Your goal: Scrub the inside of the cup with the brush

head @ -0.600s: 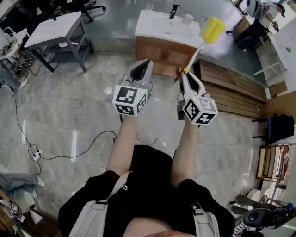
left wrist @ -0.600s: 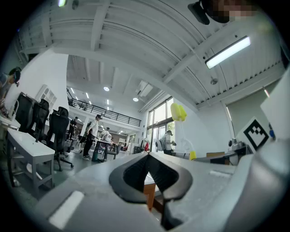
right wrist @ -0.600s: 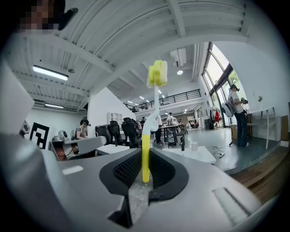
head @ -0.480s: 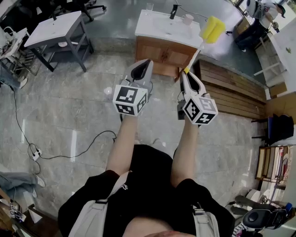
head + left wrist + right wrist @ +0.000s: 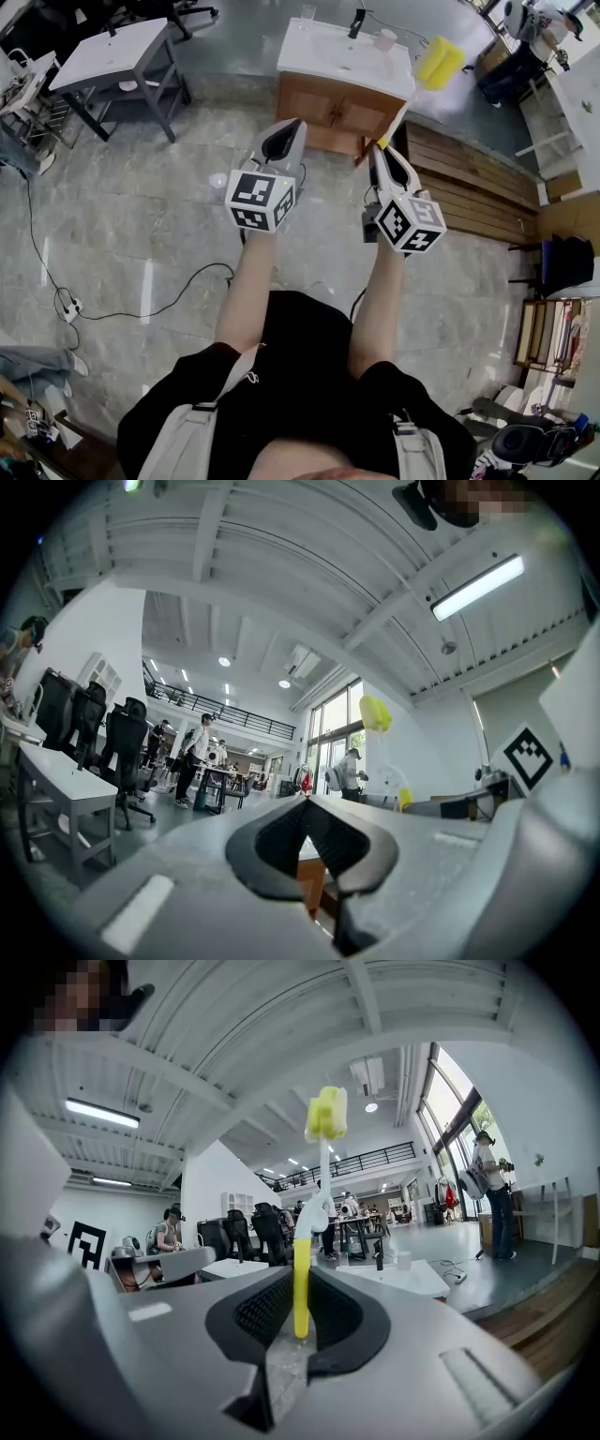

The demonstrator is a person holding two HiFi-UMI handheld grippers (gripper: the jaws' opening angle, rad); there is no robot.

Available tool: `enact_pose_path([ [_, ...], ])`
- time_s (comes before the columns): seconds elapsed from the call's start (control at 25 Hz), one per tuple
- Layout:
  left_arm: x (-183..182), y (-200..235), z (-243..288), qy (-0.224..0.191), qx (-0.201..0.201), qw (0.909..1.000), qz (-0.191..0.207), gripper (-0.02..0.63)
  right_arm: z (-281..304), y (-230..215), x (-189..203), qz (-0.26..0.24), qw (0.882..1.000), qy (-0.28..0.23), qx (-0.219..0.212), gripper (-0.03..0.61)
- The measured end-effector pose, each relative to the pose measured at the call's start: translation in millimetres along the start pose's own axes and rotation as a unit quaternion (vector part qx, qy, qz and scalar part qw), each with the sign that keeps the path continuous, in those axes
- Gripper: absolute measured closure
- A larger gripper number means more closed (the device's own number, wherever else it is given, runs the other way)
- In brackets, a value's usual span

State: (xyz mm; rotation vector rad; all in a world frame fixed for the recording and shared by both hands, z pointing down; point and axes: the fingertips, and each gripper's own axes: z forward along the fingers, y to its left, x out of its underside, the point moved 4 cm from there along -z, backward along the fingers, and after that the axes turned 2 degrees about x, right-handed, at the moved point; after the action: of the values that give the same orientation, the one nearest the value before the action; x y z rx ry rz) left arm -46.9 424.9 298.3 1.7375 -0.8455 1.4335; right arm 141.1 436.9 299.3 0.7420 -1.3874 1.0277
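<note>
Gripping the sponge brush by its yellow handle in the right claw, head out front, ready for poking into a cup. Left claw clenched on nothing, probably free for steadying. Pink cup well off on the sink bench, unreached.

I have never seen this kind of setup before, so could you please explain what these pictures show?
A person stands holding two hand-held grippers, each with a marker cube. The head view comes from a camera on the person's head, looking down; the other two come from cameras riding on each gripper. The left gripper is shut and empty. The right gripper is shut on a brush with a yellow sponge head. Ahead stands a washstand with a cup on top.
</note>
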Motion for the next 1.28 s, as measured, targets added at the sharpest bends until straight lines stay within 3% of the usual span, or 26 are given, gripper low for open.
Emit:
enact_pose_path([
  [0.76, 7, 15, 10, 0.000, 0.002, 0.9999, -0.016, 0.620, 3, -10, -3, -0.003, 1.000, -0.001, 0.019, 0.528],
  [1.28, 8, 49, 24, 0.002, -0.027, 0.9996, -0.009, 0.620, 49, -12, -2, -0.002, 1.000, -0.001, -0.007, 0.528],
])
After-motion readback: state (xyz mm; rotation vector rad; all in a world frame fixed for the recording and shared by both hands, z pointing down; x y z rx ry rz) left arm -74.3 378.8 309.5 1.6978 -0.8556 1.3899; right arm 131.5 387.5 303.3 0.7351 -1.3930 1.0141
